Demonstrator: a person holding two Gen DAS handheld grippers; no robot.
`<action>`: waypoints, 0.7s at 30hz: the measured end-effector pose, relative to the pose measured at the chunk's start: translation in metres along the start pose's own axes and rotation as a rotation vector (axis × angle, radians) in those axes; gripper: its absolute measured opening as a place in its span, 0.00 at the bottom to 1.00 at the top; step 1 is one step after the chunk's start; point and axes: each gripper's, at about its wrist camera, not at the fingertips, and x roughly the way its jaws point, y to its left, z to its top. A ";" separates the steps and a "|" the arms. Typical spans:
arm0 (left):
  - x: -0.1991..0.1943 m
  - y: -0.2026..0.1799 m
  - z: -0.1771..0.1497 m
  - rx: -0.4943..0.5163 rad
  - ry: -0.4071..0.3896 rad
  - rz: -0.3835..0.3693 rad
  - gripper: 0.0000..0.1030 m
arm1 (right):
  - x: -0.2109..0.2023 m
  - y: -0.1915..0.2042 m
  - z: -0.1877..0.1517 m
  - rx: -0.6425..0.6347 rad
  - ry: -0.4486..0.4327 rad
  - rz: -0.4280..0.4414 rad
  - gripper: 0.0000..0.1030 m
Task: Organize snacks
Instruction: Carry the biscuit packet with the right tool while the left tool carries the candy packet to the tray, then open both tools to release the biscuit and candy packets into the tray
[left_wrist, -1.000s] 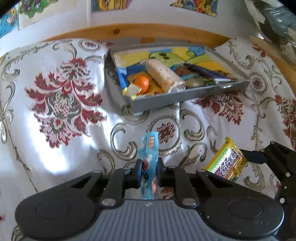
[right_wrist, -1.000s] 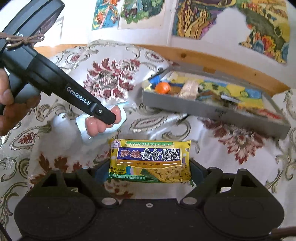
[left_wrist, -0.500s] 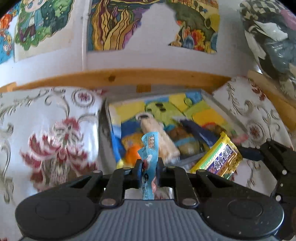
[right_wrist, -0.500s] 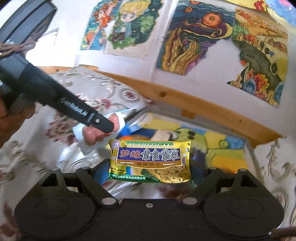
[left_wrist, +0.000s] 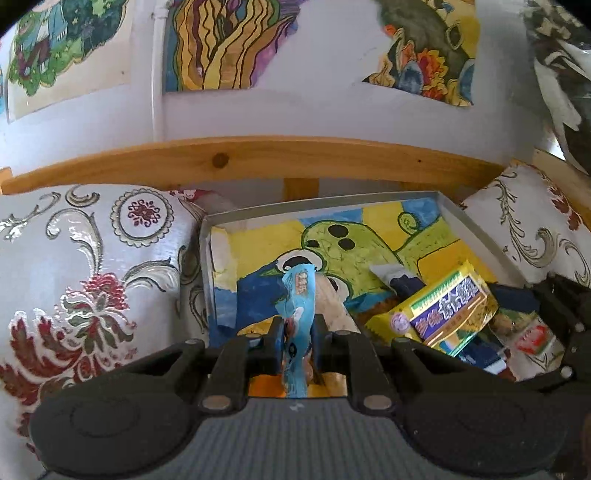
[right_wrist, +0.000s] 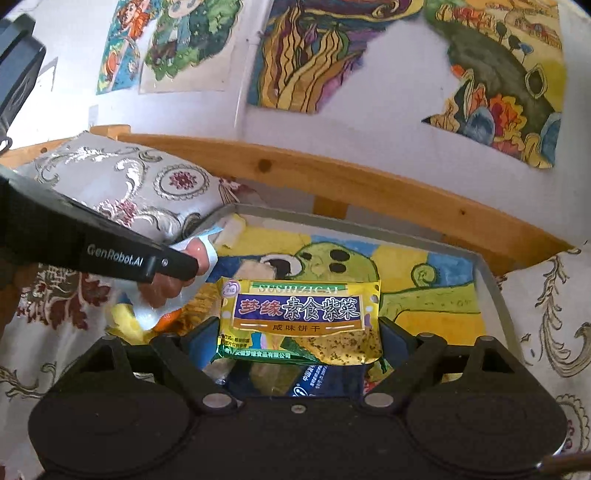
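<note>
- both sets of jaws are clenched on a snack: the left gripper (left_wrist: 297, 345) pinches a thin blue packet (left_wrist: 298, 295) that stands up between its fingers, and the right gripper (right_wrist: 295, 339) clamps a yellow seaweed cracker pack (right_wrist: 299, 314) across its width.
- a second ago both grippers hung low over the patterned cloth (left_wrist: 92, 280), with the grey tray (left_wrist: 476, 232) well ahead of them; now both hover right over it, its painted liner filling the middle of each view.
- the left gripper has come in over the tray's left half, the right one over the middle. in the left wrist view the yellow pack sits just to the right of the blue packet, close but apart.
- other snacks already lie in the tray's near part: an orange piece (right_wrist: 168, 319), a pale wrapped roll (left_wrist: 328, 299) and dark blue wrappers (right_wrist: 325, 380), partly hidden beneath the held packs.
- carrying looks finished, so i judge the placing step is next: lower each pack onto a free patch of liner and let go.
- risk: the near part is crowded, so a pack could land on top of others, and the two grippers are close enough to bump.
</note>
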 end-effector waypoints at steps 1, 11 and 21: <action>0.002 0.000 0.000 -0.005 0.002 0.001 0.15 | 0.002 0.000 -0.001 0.000 0.005 -0.001 0.87; 0.008 0.006 0.003 -0.062 0.011 0.015 0.37 | 0.001 -0.006 -0.004 0.013 -0.014 -0.028 0.99; -0.012 0.020 0.001 -0.159 -0.040 0.021 0.75 | -0.021 -0.013 -0.002 0.068 -0.057 -0.073 0.99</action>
